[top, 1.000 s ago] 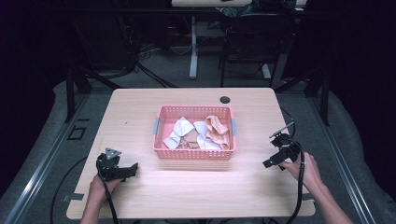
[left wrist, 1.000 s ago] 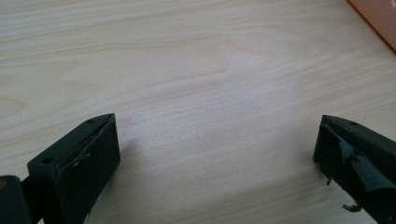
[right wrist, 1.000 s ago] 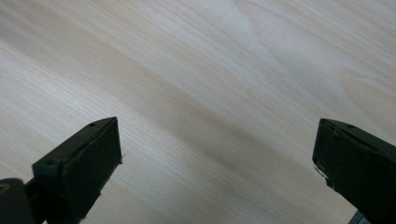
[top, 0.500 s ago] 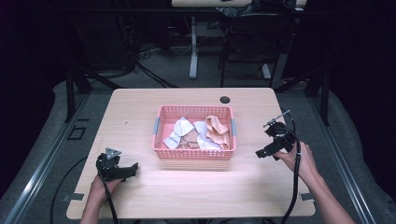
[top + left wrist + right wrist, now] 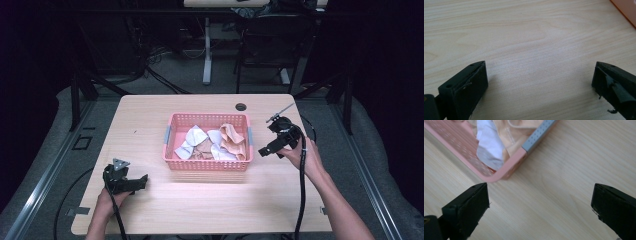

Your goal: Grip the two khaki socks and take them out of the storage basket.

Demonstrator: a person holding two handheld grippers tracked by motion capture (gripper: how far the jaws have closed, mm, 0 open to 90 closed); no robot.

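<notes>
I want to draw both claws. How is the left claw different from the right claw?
The left claw sits low over bare wood near the table's front edge; the right claw is beside the pink plastic basket of cloths. The left claw has a grey three-cornered plate on top; I can't see one on the right claw. Both are black, wide open and hold nothing.

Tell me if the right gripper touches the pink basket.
Apart. The right gripper view shows bare table between the open right gripper and the pink basket.
</notes>
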